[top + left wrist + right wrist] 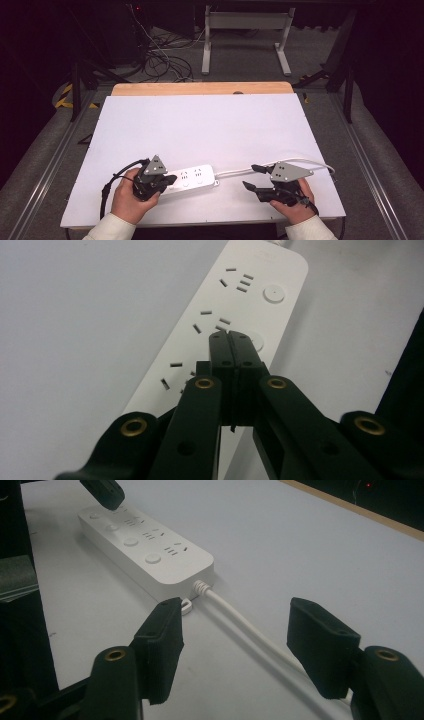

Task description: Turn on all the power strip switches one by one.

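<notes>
At the left of the high view, the person's left hand (131, 197) comes up from the near edge of the table (200, 120), its pale sleeve (111, 229) just inside the frame. It wraps the left gripper (170, 179) from behind and below, and the grey three-cornered plate faces up. The gripper points to the right and dips down onto the white power strip (192, 177). In the left gripper view its jaws are pressed flat together with nothing between them, and the tips sit over the strip's top face, at the edge of a round button (258, 340), beside the middle group of socket slots. Whether the tips actually press the button cannot be told.

The power strip lies flat near the table's front edge, between the two hands, its long side running left to right. Its white cable (240, 171) leaves the right end and runs on toward the right.

The right hand (296, 202) rests near the front right of the table and holds the right gripper (251, 176) almost level, pointing left toward the strip's cabled end. Its jaws stand wide apart and hold nothing. In the right gripper view the cable (250, 630) passes along the table between them, touched by neither.
</notes>
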`<action>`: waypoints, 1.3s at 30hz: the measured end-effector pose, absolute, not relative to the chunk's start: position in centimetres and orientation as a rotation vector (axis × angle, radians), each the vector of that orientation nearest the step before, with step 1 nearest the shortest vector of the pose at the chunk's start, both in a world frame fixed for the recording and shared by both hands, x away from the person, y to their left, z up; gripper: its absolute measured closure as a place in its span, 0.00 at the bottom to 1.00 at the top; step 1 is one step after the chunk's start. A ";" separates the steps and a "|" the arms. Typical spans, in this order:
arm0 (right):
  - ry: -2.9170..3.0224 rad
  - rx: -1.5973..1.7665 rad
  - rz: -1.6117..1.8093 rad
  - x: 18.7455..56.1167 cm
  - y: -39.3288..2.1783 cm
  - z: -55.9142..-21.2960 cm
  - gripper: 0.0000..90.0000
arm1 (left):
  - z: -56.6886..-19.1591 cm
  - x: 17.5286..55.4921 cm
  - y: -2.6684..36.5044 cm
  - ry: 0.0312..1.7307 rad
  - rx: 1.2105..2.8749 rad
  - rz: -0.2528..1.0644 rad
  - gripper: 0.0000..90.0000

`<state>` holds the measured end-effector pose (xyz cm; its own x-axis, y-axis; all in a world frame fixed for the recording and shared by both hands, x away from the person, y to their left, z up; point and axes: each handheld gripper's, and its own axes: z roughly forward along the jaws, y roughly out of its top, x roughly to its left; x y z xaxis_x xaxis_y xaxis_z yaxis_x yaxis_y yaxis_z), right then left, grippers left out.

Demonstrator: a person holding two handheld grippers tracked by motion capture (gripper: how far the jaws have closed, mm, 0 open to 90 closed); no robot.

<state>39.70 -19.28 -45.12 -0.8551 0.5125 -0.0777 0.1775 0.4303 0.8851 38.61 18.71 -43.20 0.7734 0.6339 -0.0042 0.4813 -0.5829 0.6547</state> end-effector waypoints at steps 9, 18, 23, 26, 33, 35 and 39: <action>2.334 0.606 1.402 39.7 -19.4 -45.0 0.41 | -43.3 39.1 16.9 0.792 2.330 0.285 1.00; 2.319 0.620 1.401 39.7 -19.5 -44.9 0.35 | -43.8 39.6 16.1 0.794 2.361 0.264 1.00; 2.316 0.622 1.404 39.7 -19.5 -44.9 0.33 | -44.1 39.8 15.7 0.788 2.365 0.269 1.00; 2.318 0.615 1.401 39.7 -19.5 -44.9 0.33 | -44.3 39.9 15.5 0.788 2.368 0.263 1.00; 2.318 0.620 1.404 39.7 -19.5 -44.9 0.34 | -44.5 39.9 15.3 0.783 2.378 0.268 1.00; 2.318 0.618 1.406 39.7 -19.6 -44.9 0.34 | -44.6 39.9 15.3 0.783 2.382 0.261 1.00; 2.319 0.614 1.406 39.7 -19.6 -44.9 0.34 | -44.8 39.9 15.2 0.784 2.387 0.269 1.00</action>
